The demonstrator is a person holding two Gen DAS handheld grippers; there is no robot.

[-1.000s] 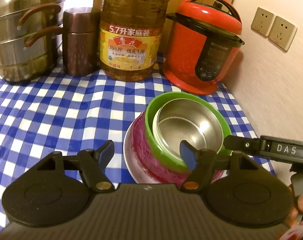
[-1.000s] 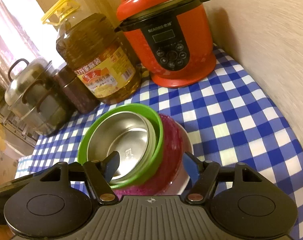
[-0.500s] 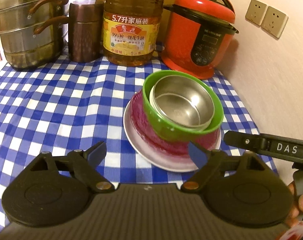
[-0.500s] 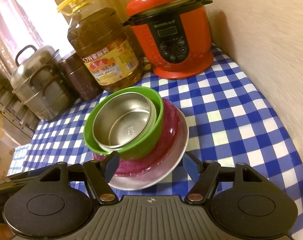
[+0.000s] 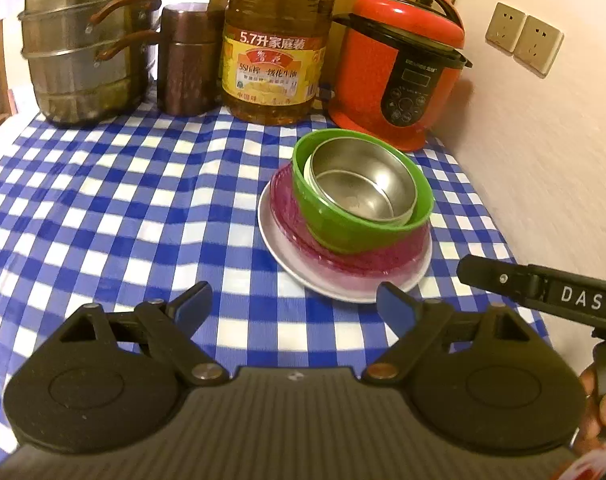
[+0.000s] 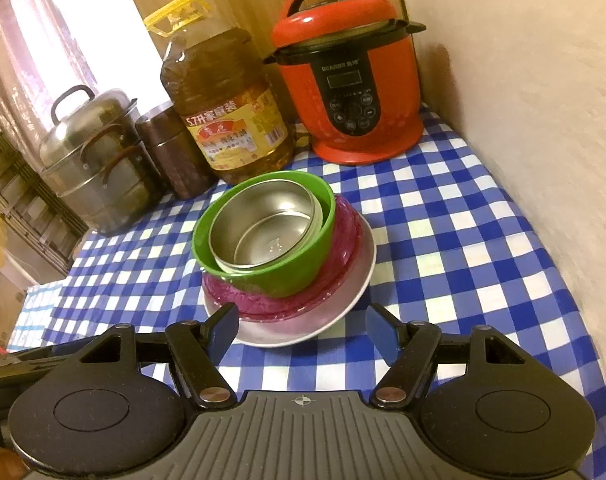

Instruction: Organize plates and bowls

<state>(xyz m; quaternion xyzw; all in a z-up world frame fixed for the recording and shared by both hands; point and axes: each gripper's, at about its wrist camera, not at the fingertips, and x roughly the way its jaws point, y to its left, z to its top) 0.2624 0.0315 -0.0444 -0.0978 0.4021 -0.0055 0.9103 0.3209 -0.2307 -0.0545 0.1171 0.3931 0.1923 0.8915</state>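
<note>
Blue-padded left gripper (image 5: 293, 304) spread wide, empty, above checked cloth (image 5: 115, 208). Right gripper (image 6: 303, 330) parted too, nothing between pads. Just ahead: steel bowl (image 5: 361, 182) nested in green bowl (image 5: 343, 228), on magenta dish (image 5: 367, 258), on white plate (image 5: 303, 276). Red cooker (image 5: 399, 72) behind stack.

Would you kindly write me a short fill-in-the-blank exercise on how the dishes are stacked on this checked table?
1. The steel bowl sits inside the ____ bowl.
2. The green bowl rests on a ____ plate.
3. At the bottom of the stack lies the ____ plate, on the checked cloth.
4. Behind the stack, nearest the wall, stands a red ____.

Missing words: green; pink; white; pressure cooker
</note>
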